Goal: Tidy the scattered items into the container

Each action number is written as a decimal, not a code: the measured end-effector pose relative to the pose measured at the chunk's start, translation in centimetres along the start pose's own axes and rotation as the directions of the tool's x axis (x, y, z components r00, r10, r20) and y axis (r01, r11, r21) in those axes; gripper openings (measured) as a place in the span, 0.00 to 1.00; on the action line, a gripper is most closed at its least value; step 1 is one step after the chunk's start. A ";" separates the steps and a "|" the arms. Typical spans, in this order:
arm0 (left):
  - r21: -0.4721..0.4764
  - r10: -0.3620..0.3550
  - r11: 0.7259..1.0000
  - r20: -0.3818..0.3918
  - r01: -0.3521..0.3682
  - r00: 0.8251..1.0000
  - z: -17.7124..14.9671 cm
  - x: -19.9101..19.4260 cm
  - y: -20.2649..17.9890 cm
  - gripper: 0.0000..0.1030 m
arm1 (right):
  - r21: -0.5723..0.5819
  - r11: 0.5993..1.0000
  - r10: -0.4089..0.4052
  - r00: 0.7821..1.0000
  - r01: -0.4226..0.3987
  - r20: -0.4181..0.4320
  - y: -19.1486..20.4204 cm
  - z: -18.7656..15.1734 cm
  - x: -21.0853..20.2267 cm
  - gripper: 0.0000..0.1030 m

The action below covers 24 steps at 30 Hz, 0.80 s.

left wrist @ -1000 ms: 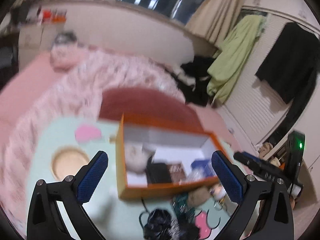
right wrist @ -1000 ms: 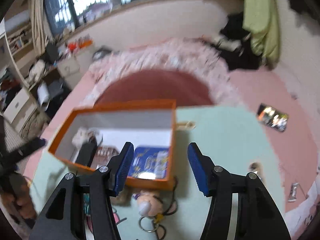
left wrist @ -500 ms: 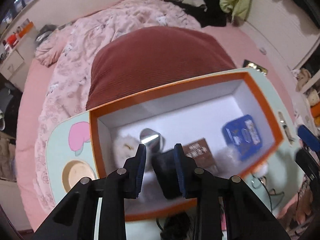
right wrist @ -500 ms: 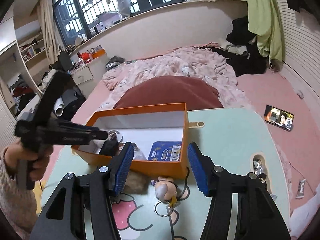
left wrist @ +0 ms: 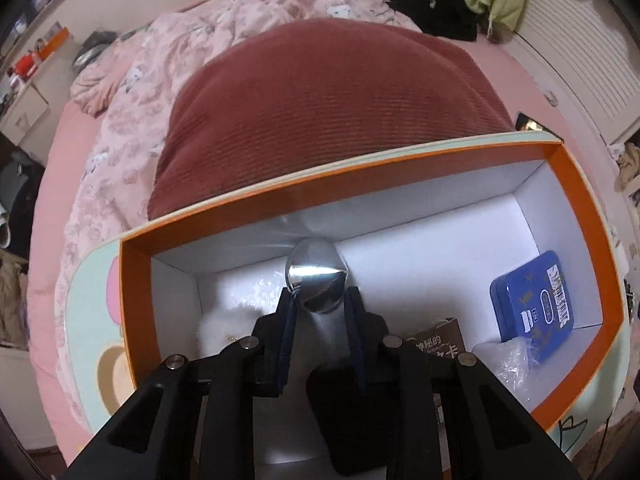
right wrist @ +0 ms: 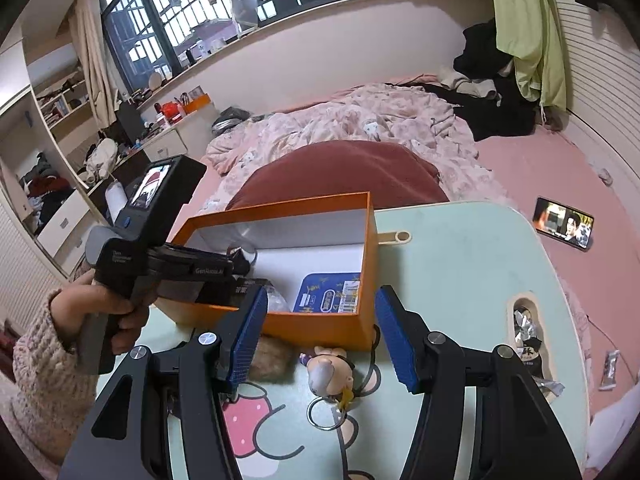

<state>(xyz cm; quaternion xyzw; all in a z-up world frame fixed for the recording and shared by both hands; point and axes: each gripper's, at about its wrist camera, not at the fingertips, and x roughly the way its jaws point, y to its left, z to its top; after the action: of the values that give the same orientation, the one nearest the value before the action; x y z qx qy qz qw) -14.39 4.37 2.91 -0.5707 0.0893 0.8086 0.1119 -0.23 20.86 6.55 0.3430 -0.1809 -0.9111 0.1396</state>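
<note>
The little doll keyring (right wrist: 330,372) lies on the table (right wrist: 460,280), just in front of the orange box (right wrist: 320,326) and not yet in it. It has a pale round head, and a metal ring on the end that is nearest to me. Its long way runs from the box wall back toward my right gripper (right wrist: 320,320), so it lines up with the fingers and not across them. The doll sits right in the gap between the two blue pads. The pads stand apart with nothing in them, and I cannot tell how high they hang over it.

A brown fuzzy ball (right wrist: 272,358) rests just beside the doll, close to the left pad, so I think I may bump it when I squeeze.

My right hand is the near one. My left gripper (left wrist: 318,300) is busy — it points down into the box, squeezed tight on a shiny silver thing (left wrist: 316,276). A blue tin (left wrist: 532,312) lies at the far end of the box, well apart from it.
</note>
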 end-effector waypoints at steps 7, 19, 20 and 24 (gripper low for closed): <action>0.010 -0.104 0.995 0.152 0.104 0.983 -0.9 -3.8 0.4 0.03 | 0.013 1.000 -0.001 1.000 0.001 -0.006 -0.3 -0.2 0.2 0.56; -0.036 -0.174 0.982 0.205 0.185 0.963 -1.3 -7.7 1.3 0.19 | 0.018 1.000 0.008 1.000 -0.008 -0.017 0.0 -0.4 0.5 0.56; -0.045 -0.169 0.982 0.201 0.181 0.965 -1.1 -7.3 1.5 0.19 | 0.018 1.000 0.007 1.000 -0.007 -0.017 0.0 -0.4 0.5 0.56; -0.059 -0.186 0.978 0.190 0.200 0.964 -1.1 -5.8 1.4 0.07 | 0.025 1.000 0.010 1.000 -0.009 -0.013 -0.4 -0.3 0.3 0.56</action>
<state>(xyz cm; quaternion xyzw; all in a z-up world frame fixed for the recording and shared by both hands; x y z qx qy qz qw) -11.92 2.23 8.01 -0.5039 -0.0088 0.8457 0.1755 -0.30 21.01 6.01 0.3498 -0.1931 -0.9058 0.1408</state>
